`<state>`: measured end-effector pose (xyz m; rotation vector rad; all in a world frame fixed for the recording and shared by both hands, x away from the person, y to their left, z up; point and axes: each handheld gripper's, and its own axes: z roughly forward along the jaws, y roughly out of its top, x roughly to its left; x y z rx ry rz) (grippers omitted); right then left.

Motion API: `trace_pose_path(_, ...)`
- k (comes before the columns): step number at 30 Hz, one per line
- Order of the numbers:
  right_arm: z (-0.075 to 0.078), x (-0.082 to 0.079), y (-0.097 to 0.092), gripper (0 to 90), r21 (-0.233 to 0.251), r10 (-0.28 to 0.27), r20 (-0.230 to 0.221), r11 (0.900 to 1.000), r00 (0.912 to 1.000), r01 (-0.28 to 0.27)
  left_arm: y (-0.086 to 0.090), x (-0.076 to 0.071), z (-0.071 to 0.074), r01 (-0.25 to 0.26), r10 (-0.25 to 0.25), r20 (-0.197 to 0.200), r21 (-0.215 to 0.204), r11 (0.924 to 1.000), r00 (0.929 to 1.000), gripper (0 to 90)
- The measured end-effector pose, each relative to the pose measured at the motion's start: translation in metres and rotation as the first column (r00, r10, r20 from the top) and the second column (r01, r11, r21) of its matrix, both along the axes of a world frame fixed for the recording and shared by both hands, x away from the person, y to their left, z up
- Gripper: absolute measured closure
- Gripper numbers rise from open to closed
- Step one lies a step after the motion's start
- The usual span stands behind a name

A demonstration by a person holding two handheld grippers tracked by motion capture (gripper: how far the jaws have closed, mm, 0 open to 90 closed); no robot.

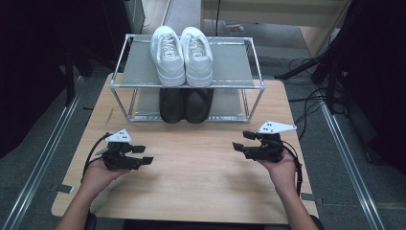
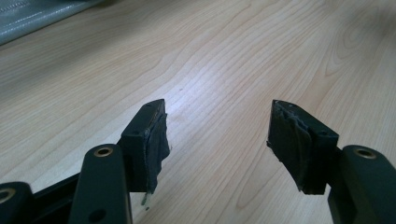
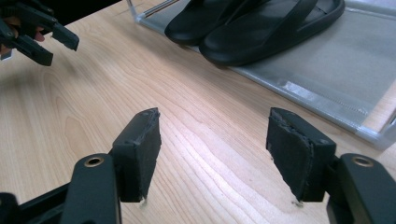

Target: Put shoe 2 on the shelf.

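Two grippers sit low over the wooden table (image 1: 191, 182), one in each of your hands. Your left gripper (image 1: 142, 155) has its jaws wide apart with nothing between them. Your right gripper (image 1: 241, 141) is the same, jaws apart and holding nothing. Past them stands a metal shoe rack (image 1: 239, 62). White sneakers (image 1: 182, 55) rest on its top shelf, and black sandals (image 1: 186, 105) on the bottom one.

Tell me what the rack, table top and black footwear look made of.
Rack: metal tube frame, looks like; silvery sheen, grey matte shelf panels.
Table top: light wood or wood-look laminate; visible grain.
Black footwear: smooth matte moulded rubber or foam, likely.
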<state>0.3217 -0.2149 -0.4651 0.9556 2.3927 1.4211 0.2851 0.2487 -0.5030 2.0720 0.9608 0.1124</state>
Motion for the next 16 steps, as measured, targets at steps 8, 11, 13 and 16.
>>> trace_pose_path(8, -0.014, -0.003, -0.004, 36.2, -0.017, 0.003, -0.031, 0.9998, 0.9995, -0.003, -0.005, 0.002, -0.002, 0.011, -0.011, -0.015, 0.009, 0.9999, 0.9998, 35.8)
trace_pose_path(11, -0.017, -0.001, -0.004, 35.8, -0.019, 0.002, -0.042, 0.9998, 0.9991, -0.003, -0.007, 0.003, -0.004, 0.015, -0.015, -0.017, 0.015, 0.9998, 0.9998, 33.5)
trace_pose_path(13, -0.018, 0.000, -0.003, 33.8, -0.027, 0.001, -0.042, 0.9996, 0.9991, -0.002, -0.009, 0.004, -0.006, 0.010, -0.009, -0.032, 0.016, 0.9998, 0.9994, 29.4)
trace_pose_path(16, -0.020, 0.000, 0.000, 30.4, -0.060, -0.011, -0.031, 0.9982, 0.9995, 0.009, -0.011, 0.005, -0.008, 0.015, -0.014, -0.025, 0.034, 0.9993, 0.9996, 28.6)
